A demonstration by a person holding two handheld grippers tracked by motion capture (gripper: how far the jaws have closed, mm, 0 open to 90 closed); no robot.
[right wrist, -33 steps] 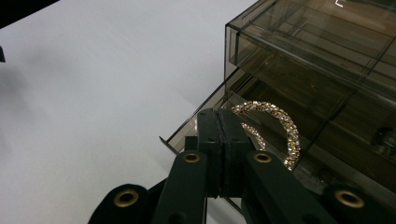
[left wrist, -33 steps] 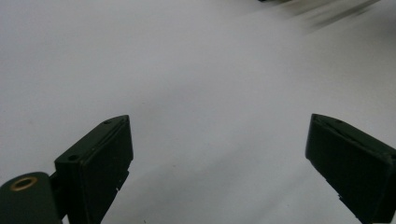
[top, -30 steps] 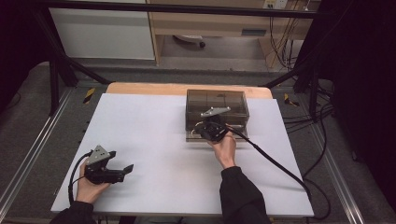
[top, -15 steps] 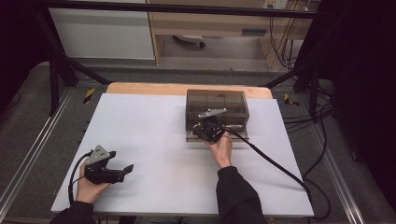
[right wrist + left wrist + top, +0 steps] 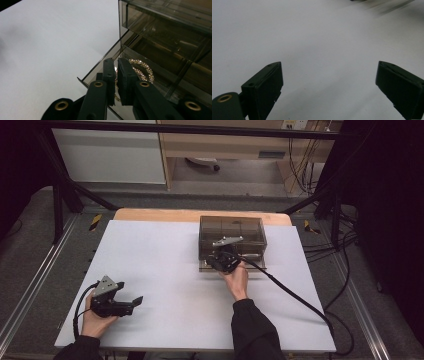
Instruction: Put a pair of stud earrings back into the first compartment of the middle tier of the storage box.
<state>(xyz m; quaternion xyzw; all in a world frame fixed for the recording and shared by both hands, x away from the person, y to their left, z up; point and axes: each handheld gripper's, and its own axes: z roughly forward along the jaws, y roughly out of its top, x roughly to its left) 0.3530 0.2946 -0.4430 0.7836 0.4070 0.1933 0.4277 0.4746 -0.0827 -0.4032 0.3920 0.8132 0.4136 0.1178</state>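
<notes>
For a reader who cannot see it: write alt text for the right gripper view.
The right gripper has its two black jaws nearly together around a sparkly bracelet in the pulled-out bottom drawer of a smoky clear drawer box. The white table spreads to the left.

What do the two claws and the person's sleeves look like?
Both the left claw and the right claw are black, each with a grey three-cornered plate on top and a black cable trailing from it. Their flat, blocky jaws carry brass-coloured rivets. The person wears dark long sleeves.

No legible text or labels anywhere.
</notes>
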